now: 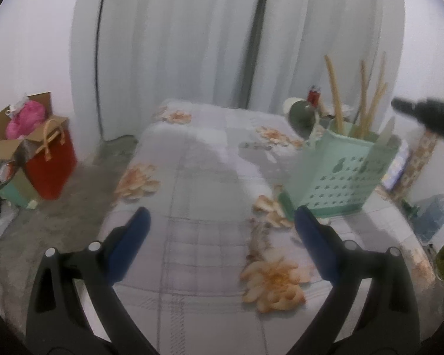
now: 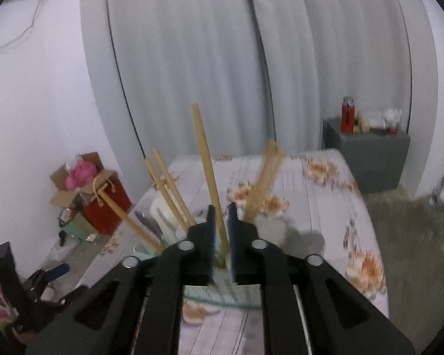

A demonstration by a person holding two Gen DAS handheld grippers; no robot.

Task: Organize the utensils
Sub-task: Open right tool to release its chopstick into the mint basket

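Observation:
A mint-green perforated utensil holder (image 1: 340,174) stands on the floral tablecloth (image 1: 198,177) at the right, with several bamboo chopsticks (image 1: 336,100) upright in it. My left gripper (image 1: 222,224) is open and empty, left of the holder and low over the cloth. In the right wrist view my right gripper (image 2: 222,222) sits just above the holder (image 2: 222,295), its jaws nearly closed with one upright chopstick (image 2: 207,165) between them. More chopsticks (image 2: 165,189) lean to the left, and a blurred bundle (image 2: 263,183) leans to the right.
A dark green cup (image 1: 302,115) lies behind the holder. A red bag (image 1: 50,162) and a cardboard box (image 1: 11,139) stand on the floor at left. A grey stand (image 2: 367,153) with a red bottle (image 2: 347,114) is at the back right. White curtains hang behind.

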